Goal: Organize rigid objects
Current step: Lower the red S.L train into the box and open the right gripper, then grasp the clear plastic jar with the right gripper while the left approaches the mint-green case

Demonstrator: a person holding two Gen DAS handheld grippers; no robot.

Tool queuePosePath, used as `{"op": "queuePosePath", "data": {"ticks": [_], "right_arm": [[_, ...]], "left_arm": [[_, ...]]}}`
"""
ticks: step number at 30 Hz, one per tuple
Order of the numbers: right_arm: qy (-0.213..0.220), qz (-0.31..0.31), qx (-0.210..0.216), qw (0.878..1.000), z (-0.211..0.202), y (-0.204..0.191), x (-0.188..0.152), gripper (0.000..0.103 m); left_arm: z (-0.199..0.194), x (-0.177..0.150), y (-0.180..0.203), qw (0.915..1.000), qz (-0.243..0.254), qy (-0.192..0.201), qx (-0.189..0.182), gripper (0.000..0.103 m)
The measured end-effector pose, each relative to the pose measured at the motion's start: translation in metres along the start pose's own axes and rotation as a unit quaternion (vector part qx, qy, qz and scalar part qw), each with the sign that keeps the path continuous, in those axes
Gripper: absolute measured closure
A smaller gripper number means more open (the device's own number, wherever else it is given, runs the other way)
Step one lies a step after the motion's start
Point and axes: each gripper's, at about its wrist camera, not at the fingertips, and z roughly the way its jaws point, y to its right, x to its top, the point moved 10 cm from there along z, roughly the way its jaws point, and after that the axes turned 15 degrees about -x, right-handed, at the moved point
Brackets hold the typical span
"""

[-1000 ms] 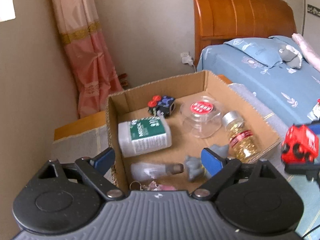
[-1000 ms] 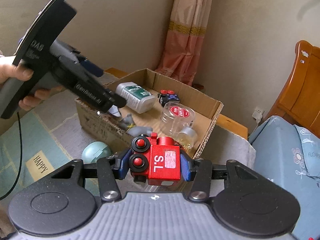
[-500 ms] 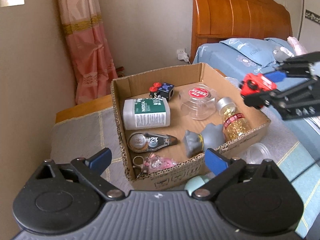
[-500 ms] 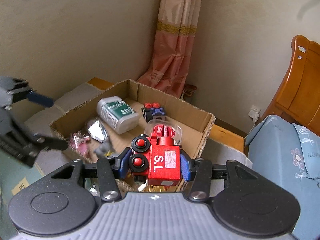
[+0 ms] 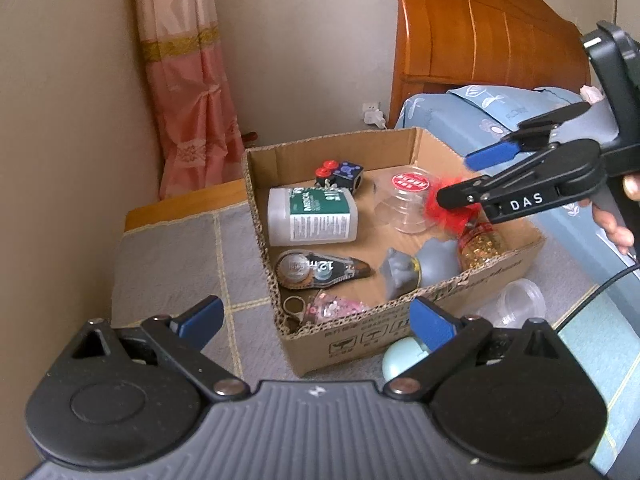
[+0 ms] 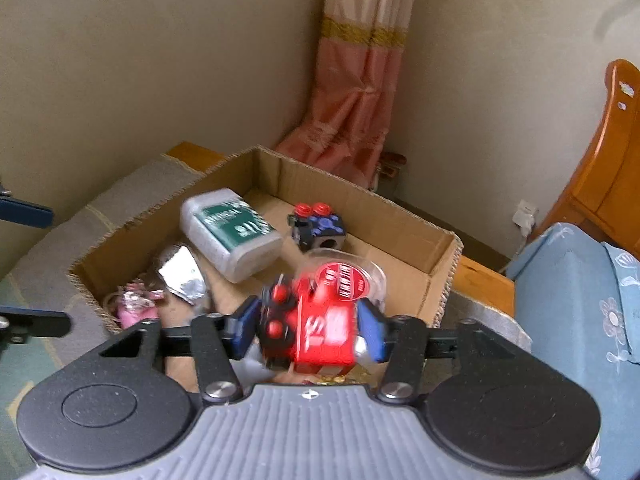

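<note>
1. While the right tongs (image 6: 308, 328) are spreading apart over the near end of the cardboard box (image 5: 400, 148), I am watching the red toy (image 6: 316, 328) blur between the blue pads; it is sitting in the gap with space on both sides, so the pads are no longer pressing on it.
2. Seen from the left wrist, the right tongs (image 5: 460, 180) are reaching in from the right above the box, and the red toy (image 5: 448, 212) is showing as a red smear just under the lower finger, above the jar of golden beads (image 5: 480, 240).
3. I am keeping the left tongs (image 5: 316, 320) spread wide and carrying nothing, hanging over the near corner of the box.
4. Inside the box I am seeing a white bottle with a green label (image 5: 312, 216), a dark cube with red buttons (image 5: 340, 174), a clear cup with a red lid (image 5: 406, 200), a correction tape dispenser (image 5: 320, 268), a grey figure (image 5: 416, 268) and a pink keyring (image 5: 332, 308).
5. Outside the box, a pale green ball (image 5: 400, 360) and a clear plastic cup (image 5: 520, 300) are lying on the grey cloth (image 5: 180, 264) just beside the front wall.
6. A hand (image 5: 616, 216) is gripping the right tongs' handle at the right edge.
</note>
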Motion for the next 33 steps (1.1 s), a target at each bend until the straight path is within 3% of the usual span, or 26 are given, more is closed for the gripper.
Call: {"op": "queuePosePath", "data": {"ticks": [1, 6, 24, 29, 33], "right_arm": [[0.003, 0.004, -0.005, 1.000, 0.000, 0.002, -0.001, 0.018], [0.009, 0.030, -0.005, 0.999, -0.011, 0.014, -0.006, 0.000], [-0.025, 0.113, -0.003, 0.993, -0.067, -0.002, -0.071, 0.000], [-0.040, 0.122, -0.005, 0.992, -0.069, -0.022, -0.099, 0.000], [-0.058, 0.165, 0.012, 0.985, -0.060, -0.030, -0.114, 0.000]], "left_arm": [[-0.001, -0.001, 0.000, 1.0000, 0.000, 0.001, 0.000, 0.004], [-0.003, -0.003, 0.001, 1.0000, -0.002, 0.003, -0.002, 0.004], [-0.015, -0.030, 0.023, 0.9994, -0.033, 0.000, 0.011, 0.003], [-0.012, -0.048, 0.026, 0.9990, -0.040, -0.016, 0.010, 0.003], [-0.012, -0.059, 0.024, 0.9988, -0.039, -0.025, 0.018, 0.003]]}}
